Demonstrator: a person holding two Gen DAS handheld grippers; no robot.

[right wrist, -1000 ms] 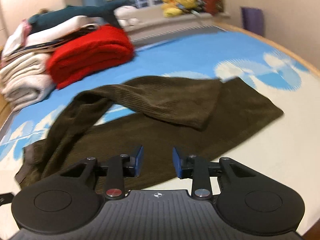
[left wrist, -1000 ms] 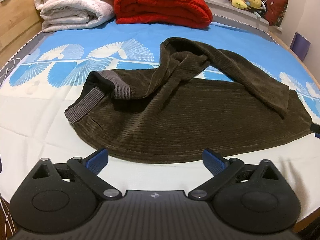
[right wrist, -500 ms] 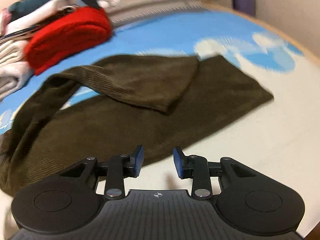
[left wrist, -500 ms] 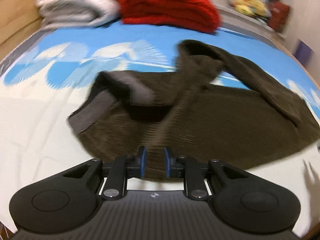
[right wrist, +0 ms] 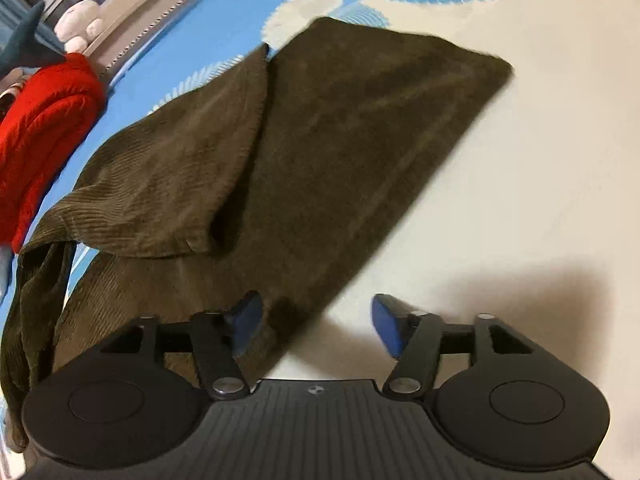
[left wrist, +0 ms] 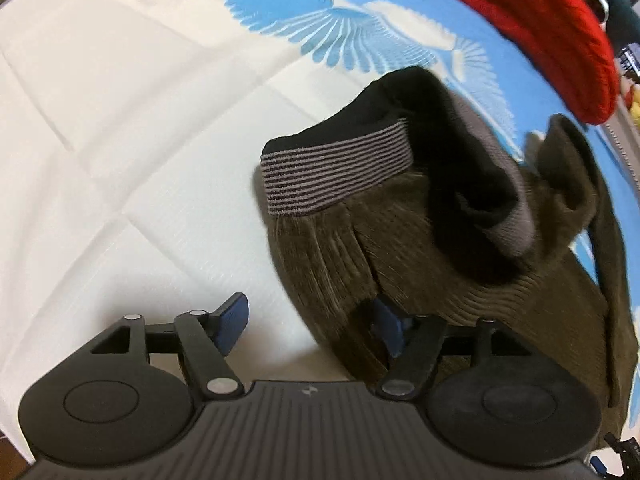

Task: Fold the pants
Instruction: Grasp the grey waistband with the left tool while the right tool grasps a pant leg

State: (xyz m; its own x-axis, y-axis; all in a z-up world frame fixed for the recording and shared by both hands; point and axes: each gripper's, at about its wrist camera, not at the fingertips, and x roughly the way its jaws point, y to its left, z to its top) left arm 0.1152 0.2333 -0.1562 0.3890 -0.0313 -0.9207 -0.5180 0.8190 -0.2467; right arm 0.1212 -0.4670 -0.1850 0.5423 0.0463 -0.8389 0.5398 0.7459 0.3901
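Note:
Dark olive corduroy pants point(left wrist: 500, 280) lie crumpled on the bed, with a grey striped waistband point(left wrist: 336, 172) turned up in the left wrist view. My left gripper point(left wrist: 310, 326) is open, its jaws straddling the near edge of the pants by the waist; the right pad is partly under the cloth. In the right wrist view the pants' legs point(right wrist: 340, 140) lie flat, one leg folded over the other. My right gripper point(right wrist: 318, 326) is open, straddling the near edge of the lower leg.
The bed sheet point(left wrist: 120, 140) is cream with blue fan prints. A folded red blanket point(left wrist: 560, 32) lies at the far side and also shows in the right wrist view point(right wrist: 36, 120). Plush toys point(right wrist: 80, 28) sit on the window ledge.
Both grippers have dropped close to the pants. The left one shut, then opened again at the waist edge. The right one opened wide at the leg edge.

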